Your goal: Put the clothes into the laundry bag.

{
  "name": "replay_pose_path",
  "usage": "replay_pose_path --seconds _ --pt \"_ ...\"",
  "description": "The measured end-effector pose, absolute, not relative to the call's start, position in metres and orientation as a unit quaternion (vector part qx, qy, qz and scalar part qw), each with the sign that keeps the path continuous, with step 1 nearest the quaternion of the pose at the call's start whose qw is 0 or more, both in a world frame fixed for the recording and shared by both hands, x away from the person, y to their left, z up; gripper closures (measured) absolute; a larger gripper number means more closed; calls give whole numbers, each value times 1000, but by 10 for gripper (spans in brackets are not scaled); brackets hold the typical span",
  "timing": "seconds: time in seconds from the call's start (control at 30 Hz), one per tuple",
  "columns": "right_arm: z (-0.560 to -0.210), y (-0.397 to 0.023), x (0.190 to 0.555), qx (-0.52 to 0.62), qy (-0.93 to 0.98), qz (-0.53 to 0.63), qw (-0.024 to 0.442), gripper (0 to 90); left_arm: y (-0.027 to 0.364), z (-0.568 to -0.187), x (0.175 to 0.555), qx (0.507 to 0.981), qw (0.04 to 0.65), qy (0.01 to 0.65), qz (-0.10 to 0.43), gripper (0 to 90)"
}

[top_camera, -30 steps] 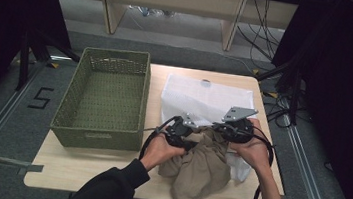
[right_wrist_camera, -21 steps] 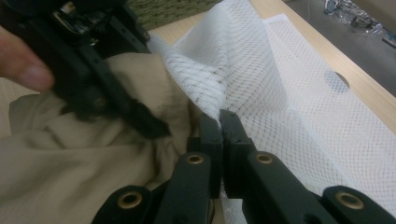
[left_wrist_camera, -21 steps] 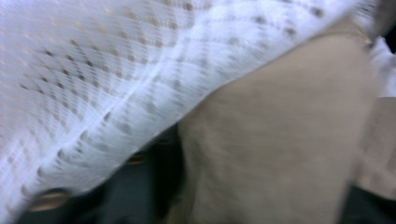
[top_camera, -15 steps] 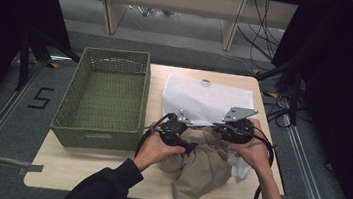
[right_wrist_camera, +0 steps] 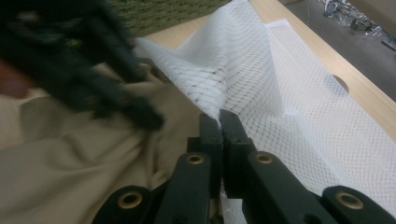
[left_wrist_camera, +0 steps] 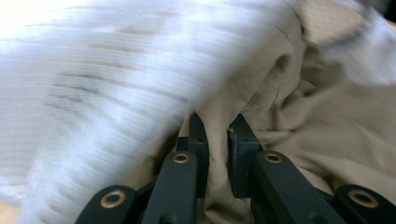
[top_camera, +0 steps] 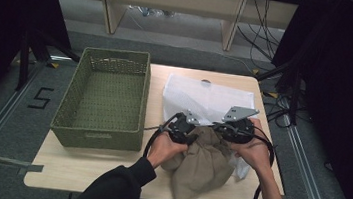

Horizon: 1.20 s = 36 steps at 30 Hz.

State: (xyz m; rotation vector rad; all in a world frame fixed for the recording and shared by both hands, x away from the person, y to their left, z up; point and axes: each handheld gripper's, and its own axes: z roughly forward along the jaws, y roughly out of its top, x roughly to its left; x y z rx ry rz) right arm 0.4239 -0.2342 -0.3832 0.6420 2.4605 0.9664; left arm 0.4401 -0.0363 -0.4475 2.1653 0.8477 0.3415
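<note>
A tan cloth (top_camera: 204,165) lies bunched at the table's front, its upper part tucked under the mouth of a white mesh bag (top_camera: 204,100). My left gripper (top_camera: 194,136) is at the cloth's top left. In the left gripper view its jaws (left_wrist_camera: 217,126) have just been closing and now pinch a fold of the tan cloth (left_wrist_camera: 327,126), with the blurred mesh (left_wrist_camera: 93,84) beside it. My right gripper (top_camera: 218,130) is shut on the mesh bag's edge (right_wrist_camera: 289,79), lifting it over the cloth (right_wrist_camera: 70,163); its tips (right_wrist_camera: 218,119) meet on the netting.
A green woven basket (top_camera: 97,138) stands on the left half of the wooden table (top_camera: 81,169), beside my left hand. Black cables trail from both grippers over the table's front edge. Shelving legs and cables stand on the floor beyond the table.
The left gripper drew a little to the left off the cloth, then came back right and took hold of a fold. The right gripper kept still on the mesh.
</note>
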Motion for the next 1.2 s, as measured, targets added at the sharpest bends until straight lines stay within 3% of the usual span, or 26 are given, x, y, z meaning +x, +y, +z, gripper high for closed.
replay_pose_path --seconds 0.1,0.13,0.27,0.43,0.5,0.63,0.67,0.7,0.77,0.8,0.97,1.07,1.17,1.2 --pt "-382 -233 421 233 886 343 207 900 -31 -453 447 837 387 365 128 750" --pt "-383 -232 420 236 888 339 204 900 -29 -452 446 836 391 364 122 598" --pt "-390 -230 422 237 887 339 203 900 -8 -438 419 842 390 355 119 337" --pt "-391 -231 422 238 892 330 197 900 12 -433 399 841 389 356 118 236" --pt "-391 -230 422 240 888 336 202 900 11 -438 393 843 392 356 91 204" --pt "-390 -230 421 237 892 332 198 900 -8 -454 395 864 372 326 97 205" --pt "-391 -229 421 236 889 336 203 900 -15 -459 400 872 365 312 91 262" --pt "-390 -228 420 236 888 337 205 900 -20 -462 404 875 368 300 93 467" --pt "-388 -228 418 235 889 338 202 900 -26 -467 411 872 374 303 92 774" --pt "-386 -228 417 229 892 334 199 900 -27 -466 414 861 384 321 85 806" --pt "-378 -230 414 226 887 347 205 900 -18 -439 430 824 425 357 110 824" --pt "-371 -229 410 218 885 354 209 900 -21 -442 438 819 423 368 123 813" --pt "-376 -224 408 224 889 343 206 900 -28 -463 445 823 401 388 105 697" --pt "-376 -224 408 224 889 343 206 900 -28 -465 444 824 398 388 111 697"
